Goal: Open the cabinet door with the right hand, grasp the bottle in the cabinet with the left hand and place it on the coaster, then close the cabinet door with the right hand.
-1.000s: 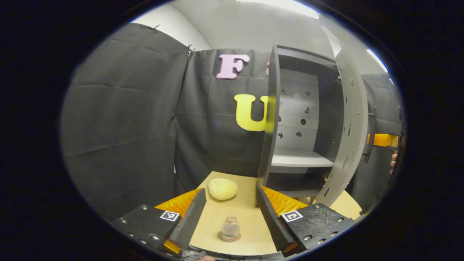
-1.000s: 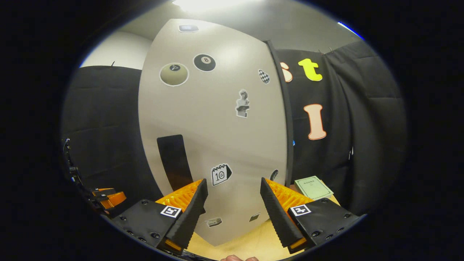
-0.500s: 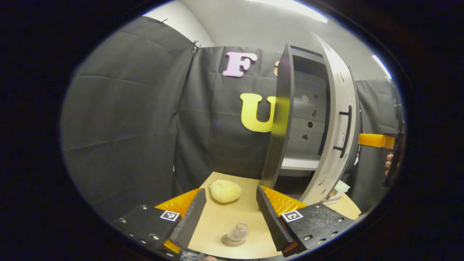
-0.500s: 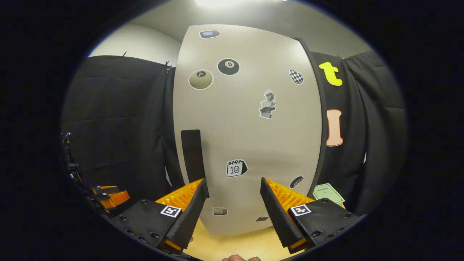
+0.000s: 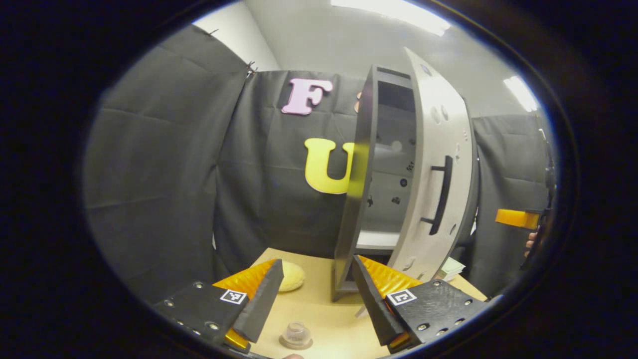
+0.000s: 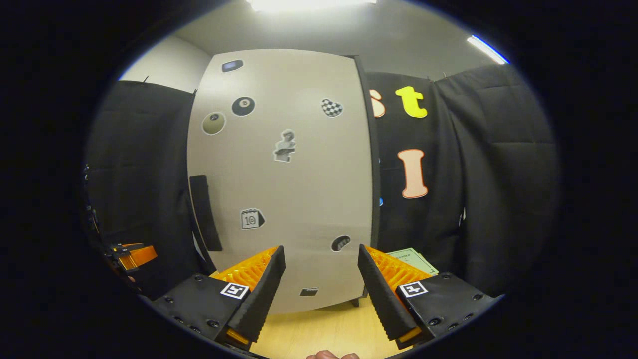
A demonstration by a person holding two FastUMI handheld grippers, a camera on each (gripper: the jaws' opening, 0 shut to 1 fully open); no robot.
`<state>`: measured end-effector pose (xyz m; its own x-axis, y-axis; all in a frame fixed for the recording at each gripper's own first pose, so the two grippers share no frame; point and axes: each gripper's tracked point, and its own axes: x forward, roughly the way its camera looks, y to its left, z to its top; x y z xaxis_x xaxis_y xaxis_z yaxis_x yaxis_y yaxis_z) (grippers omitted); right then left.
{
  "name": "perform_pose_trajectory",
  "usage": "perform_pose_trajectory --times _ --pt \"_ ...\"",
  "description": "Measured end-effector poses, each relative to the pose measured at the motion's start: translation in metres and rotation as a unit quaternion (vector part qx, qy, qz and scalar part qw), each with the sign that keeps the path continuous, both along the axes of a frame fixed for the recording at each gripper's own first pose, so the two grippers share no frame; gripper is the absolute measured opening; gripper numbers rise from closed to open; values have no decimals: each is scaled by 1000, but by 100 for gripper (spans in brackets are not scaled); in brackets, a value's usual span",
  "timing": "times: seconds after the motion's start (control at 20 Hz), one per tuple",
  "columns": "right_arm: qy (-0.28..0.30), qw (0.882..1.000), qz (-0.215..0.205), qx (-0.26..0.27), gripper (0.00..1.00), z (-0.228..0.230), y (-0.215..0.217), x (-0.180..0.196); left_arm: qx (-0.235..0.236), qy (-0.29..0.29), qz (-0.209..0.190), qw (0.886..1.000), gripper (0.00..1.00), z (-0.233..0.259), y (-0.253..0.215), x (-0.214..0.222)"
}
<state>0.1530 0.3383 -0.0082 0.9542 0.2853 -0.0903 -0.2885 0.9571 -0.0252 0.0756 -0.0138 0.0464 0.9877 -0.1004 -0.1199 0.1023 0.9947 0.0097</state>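
Both grippers hang empty, fingers spread wide. One bottle [image 5: 296, 333] already sits on the coaster [image 5: 295, 343], at six o'clock between the left gripper [image 5: 317, 291] fingers. With the door [image 6: 279, 174] nearly shut at twelve o'clock, the right gripper [image 6: 321, 286] should push flat near the handle [image 6: 205, 213], gently, until it seats.

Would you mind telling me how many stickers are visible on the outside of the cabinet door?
8 stickers on the cabinet door: five in the upper half, three lower down; others may be hidden.

cabinet door [image 6: 279, 174]: smooth matt panel | table [image 5: 324, 311]: pale wood | bottle [image 5: 296, 331]: clear, glossy | booth wall [image 5: 159, 164]: matt cloth
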Motion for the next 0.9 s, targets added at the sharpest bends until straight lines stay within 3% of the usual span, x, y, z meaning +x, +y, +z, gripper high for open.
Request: perform_pose_trajectory --times 0.35,0.4,0.45,0.5,0.9 --pt "-40 998 -46 22 94 21 -96 19 17 -23 -11 1000 84 19 -92 -20" --pt "-40 998 -46 24 94 20 -103 20 21 -22 -12 999 83 21 -105 -21" --pt "-37 998 -44 25 93 16 -110 20 26 -23 -11 999 89 22 -116 -21" --pt "-40 998 -44 23 93 14 -118 19 29 -29 -10 999 83 27 -126 -22" --pt "-56 998 -21 17 94 18 -170 34 21 -38 -21 999 86 27 -219 -29"
